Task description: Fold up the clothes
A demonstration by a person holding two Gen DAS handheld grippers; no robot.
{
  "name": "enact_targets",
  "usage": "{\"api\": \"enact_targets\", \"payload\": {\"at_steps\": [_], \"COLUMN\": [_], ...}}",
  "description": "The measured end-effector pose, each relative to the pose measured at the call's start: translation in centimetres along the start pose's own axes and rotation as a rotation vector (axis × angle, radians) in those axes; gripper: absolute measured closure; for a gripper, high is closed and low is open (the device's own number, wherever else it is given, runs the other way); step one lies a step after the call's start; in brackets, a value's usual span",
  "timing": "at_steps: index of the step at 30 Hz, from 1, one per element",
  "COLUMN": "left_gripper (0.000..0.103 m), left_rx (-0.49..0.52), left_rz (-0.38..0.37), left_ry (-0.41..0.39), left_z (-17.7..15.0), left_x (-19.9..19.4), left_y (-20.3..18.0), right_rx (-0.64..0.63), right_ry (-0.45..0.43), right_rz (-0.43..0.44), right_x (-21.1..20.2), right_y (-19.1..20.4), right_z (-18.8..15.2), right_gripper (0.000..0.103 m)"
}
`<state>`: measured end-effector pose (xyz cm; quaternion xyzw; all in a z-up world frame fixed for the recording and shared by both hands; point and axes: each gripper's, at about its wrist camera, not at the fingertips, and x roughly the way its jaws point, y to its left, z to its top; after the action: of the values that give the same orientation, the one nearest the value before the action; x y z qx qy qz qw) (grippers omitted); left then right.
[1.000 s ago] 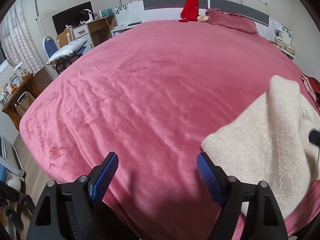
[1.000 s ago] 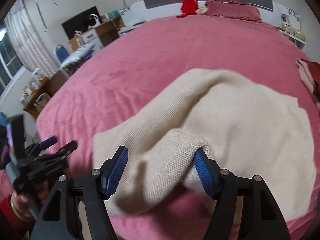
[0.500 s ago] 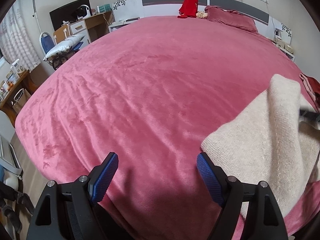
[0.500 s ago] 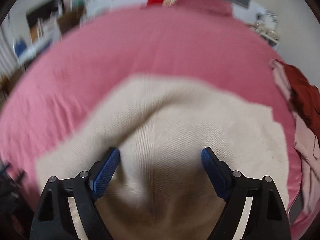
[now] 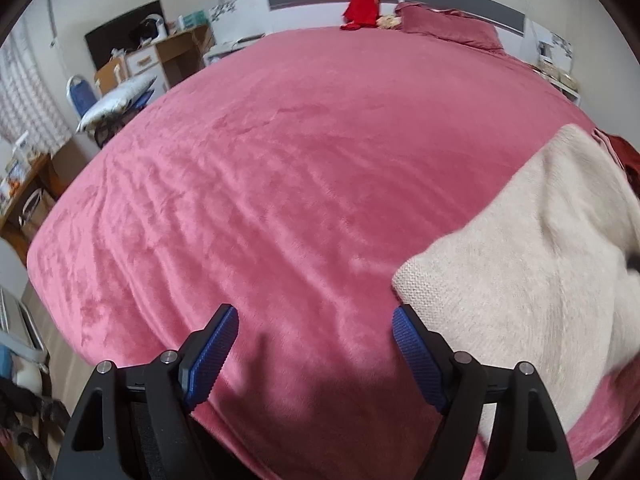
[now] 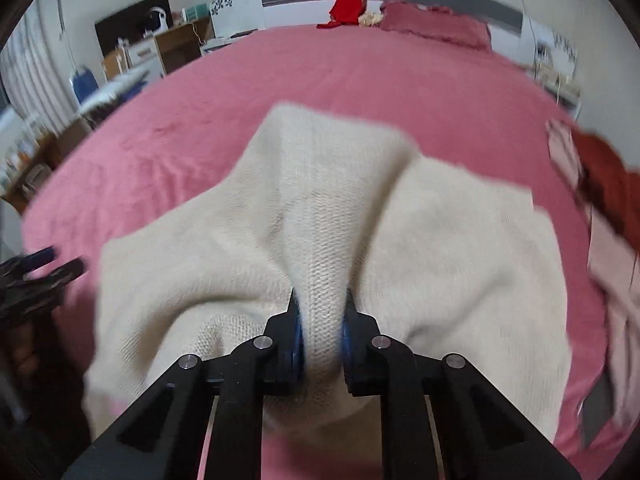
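Note:
A cream knitted sweater point(image 6: 440, 240) lies on the pink bed cover point(image 6: 360, 80). My right gripper point(image 6: 321, 312) is shut on a bunched fold of the sweater near its front edge and lifts it into a ridge. In the left wrist view the sweater point(image 5: 540, 240) lies at the right, its corner just beyond the right blue pad. My left gripper point(image 5: 314, 328) is open and empty, low over the bare bed cover point(image 5: 280, 160) to the left of the sweater. The left gripper also shows in the right wrist view point(image 6: 36, 276) at the left edge.
A heap of red and pink clothes point(image 6: 600, 184) lies at the bed's right edge. A red garment point(image 5: 362, 2) hangs on the headboard beside a pink pillow point(image 5: 448, 26). A desk point(image 5: 168, 52) and a chair with a pillow point(image 5: 104, 100) stand left of the bed.
My right gripper has closed on a fold of the sweater and bunched it up; one second ago it was open around it. My left gripper has stayed open, nearly still.

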<state>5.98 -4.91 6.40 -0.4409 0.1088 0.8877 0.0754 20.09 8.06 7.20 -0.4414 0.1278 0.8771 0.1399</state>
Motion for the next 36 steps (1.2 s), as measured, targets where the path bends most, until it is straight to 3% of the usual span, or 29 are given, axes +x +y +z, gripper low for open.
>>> {"api": "enact_targets", "payload": {"at_steps": [4, 10, 15, 17, 20, 25, 28, 30, 31, 33, 34, 36], "left_gripper": [0.024, 0.025, 0.025, 0.026, 0.027, 0.039, 0.060, 0.083, 0.090, 0.094, 0.094, 0.094], "left_rx": [0.080, 0.301, 0.454, 0.514, 0.504, 0.439, 0.427, 0.440, 0.464, 0.501, 0.516, 0.545], "left_rz": [0.006, -0.142, -0.207, -0.174, -0.116, -0.206, -0.273, -0.297, -0.290, -0.311, -0.339, -0.398], "left_ry": [-0.030, -0.045, 0.011, 0.019, -0.076, -0.009, 0.026, 0.038, 0.036, 0.030, 0.029, 0.030], "left_z": [1.7, 4.0, 2.9, 1.6, -0.5, -1.4, -1.8, -2.1, -2.3, -2.7, -3.0, -3.8], "left_x": [0.2, 0.4, 1.3, 1.9, 1.0, 0.5, 0.1, -0.5, -0.9, -2.3, -3.0, -4.1], "left_y": [-2.7, -9.1, -14.2, -15.7, -16.0, -14.0, -13.1, -13.0, -13.3, -13.8, -13.9, -13.8], "right_rx": [0.078, 0.242, 0.358, 0.366, 0.408, 0.434, 0.374, 0.334, 0.314, 0.273, 0.253, 0.212], "right_ry": [0.038, 0.103, 0.114, 0.120, 0.124, 0.061, -0.019, -0.072, -0.098, -0.151, -0.178, -0.230], "right_rz": [0.057, 0.134, 0.172, 0.171, 0.189, 0.172, 0.157, 0.146, 0.141, 0.130, 0.124, 0.113], "right_x": [-1.5, -1.9, -2.3, -2.6, -3.0, -4.6, -6.0, -7.0, -7.4, -8.4, -8.9, -9.8], "right_y": [-2.4, -5.1, -6.7, -6.8, -7.4, -7.8, -6.3, -5.4, -4.9, -3.9, -3.4, -2.5], "right_z": [-4.3, -9.3, -10.0, -10.3, -10.8, -10.5, -8.7, -7.4, -6.8, -5.6, -5.0, -3.7], "right_gripper": [0.087, 0.087, 0.087, 0.087, 0.086, 0.076, 0.070, 0.061, 0.060, 0.057, 0.052, 0.022]}}
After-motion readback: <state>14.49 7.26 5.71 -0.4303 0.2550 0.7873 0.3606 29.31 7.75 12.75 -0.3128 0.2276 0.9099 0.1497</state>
